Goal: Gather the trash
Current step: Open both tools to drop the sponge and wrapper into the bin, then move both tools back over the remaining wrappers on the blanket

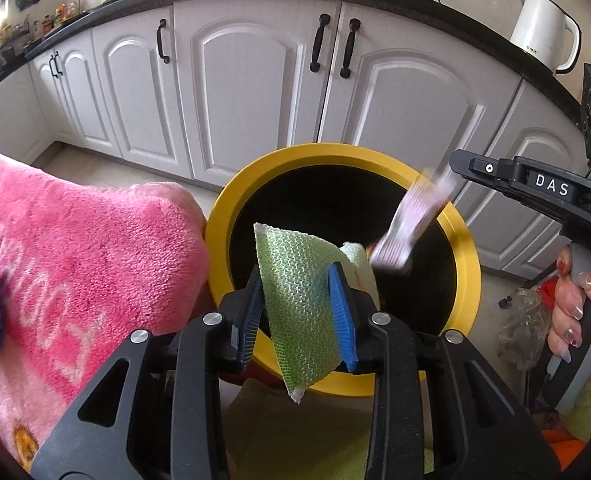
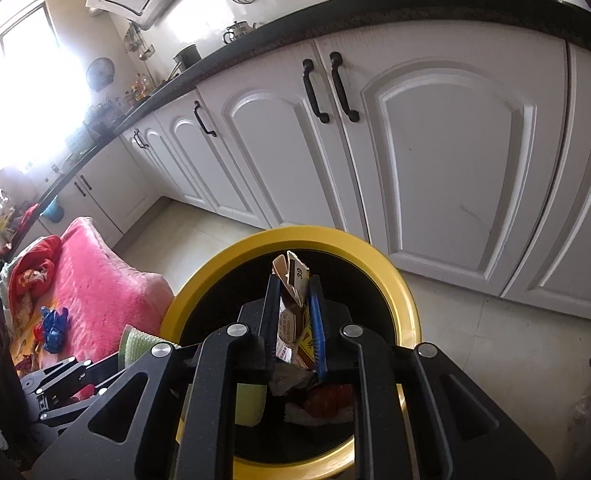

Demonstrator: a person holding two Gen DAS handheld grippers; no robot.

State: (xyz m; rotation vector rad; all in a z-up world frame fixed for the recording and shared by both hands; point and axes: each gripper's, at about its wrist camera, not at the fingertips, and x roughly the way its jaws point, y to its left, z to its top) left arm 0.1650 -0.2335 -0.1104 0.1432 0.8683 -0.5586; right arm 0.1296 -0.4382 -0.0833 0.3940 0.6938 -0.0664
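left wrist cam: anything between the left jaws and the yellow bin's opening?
Only the green mesh cloth itself, between the left gripper jaws and hanging over the yellow bin mouth. Left wrist view shows it.

My green mesh cloth (image 1: pixel 301 312) is hanging folded and slightly tilted over the mouth of the bin (image 1: pixel 469 280), its lower corner drooping past the near rim. The bin is standing upright, round, with a yellow rim and black inside. My crumpled brown-and-white wrapper (image 2: pixel 293 312) is standing upright over the same opening; red and white scraps (image 2: pixel 323 400) are lying inside.
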